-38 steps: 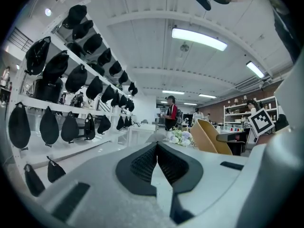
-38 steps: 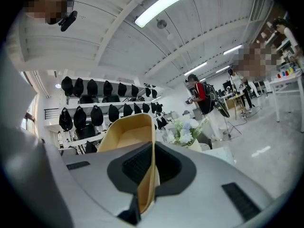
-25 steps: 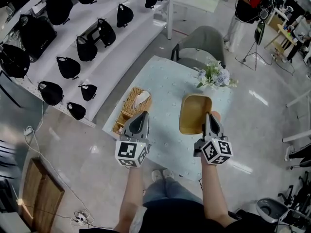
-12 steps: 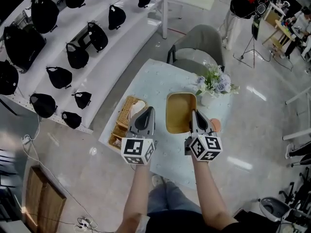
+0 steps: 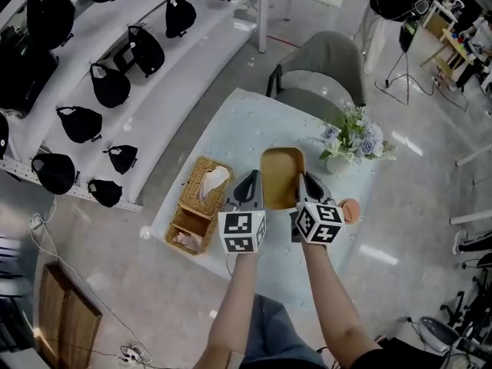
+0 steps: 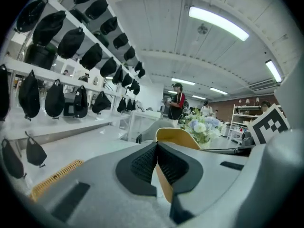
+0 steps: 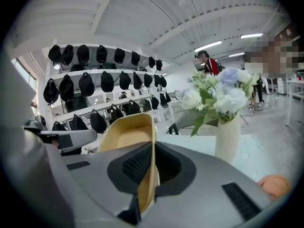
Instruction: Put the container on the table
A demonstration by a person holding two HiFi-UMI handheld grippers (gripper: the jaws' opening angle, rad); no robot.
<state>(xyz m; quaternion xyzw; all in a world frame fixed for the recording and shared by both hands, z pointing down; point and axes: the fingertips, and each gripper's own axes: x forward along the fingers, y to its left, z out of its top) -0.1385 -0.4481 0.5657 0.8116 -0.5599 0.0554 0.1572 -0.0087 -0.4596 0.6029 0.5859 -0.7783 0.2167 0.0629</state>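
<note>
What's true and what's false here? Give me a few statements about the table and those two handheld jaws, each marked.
1. The left gripper and the right gripper both have their jaws shut on the container's rim. True.
2. The wicker tissue box lies beside the right gripper. False: it lies on the left gripper's side.
3. A vase of flowers stands on the table. True.
4. The container is full of fruit. False: it is empty.

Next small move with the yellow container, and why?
Probably lower the container flat onto the table, then release: the left gripper and right gripper each clamp a side rim, and I cannot tell that it rests yet.
</note>
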